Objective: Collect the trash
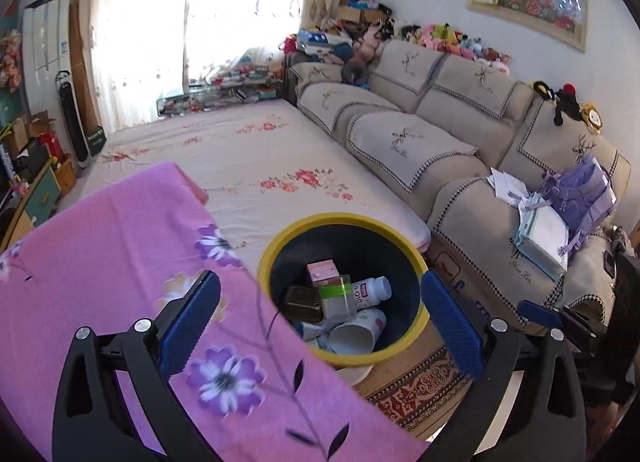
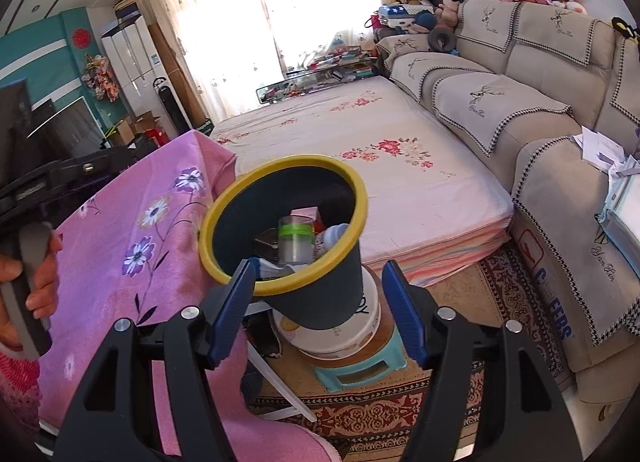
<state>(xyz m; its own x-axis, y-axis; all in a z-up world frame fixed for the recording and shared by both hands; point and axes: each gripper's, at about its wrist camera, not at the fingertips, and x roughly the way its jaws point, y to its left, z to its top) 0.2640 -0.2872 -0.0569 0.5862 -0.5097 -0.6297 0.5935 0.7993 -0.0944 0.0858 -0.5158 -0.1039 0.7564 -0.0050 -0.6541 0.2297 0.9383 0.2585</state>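
A dark trash bin with a yellow rim [image 1: 276, 246] [image 2: 224, 201] stands on a white bucket [image 2: 360, 326], beside the table with the pink flowered cloth [image 1: 100, 262]. Inside lie a clear jar with a green band [image 1: 338, 294] [image 2: 296, 242], a white bottle [image 1: 372, 290], a pink box [image 1: 320, 270], a paper cup [image 1: 356, 332] and a brown item [image 1: 302, 302]. My left gripper [image 1: 320, 322] hovers above the bin's near rim, open wide and empty. My right gripper [image 2: 320, 286] is open low in front of the bin; its left fingertip overlaps the rim, and the right fingertip is clear of the wall.
The bucket rests on a green stool [image 2: 360, 374] on a patterned rug [image 2: 380, 414]. A mattress with a floral sheet [image 1: 248, 157] lies behind, with a beige sofa [image 1: 460, 141] on the right. A person's hand [image 2: 40, 278] holds the left gripper's handle at the far left.
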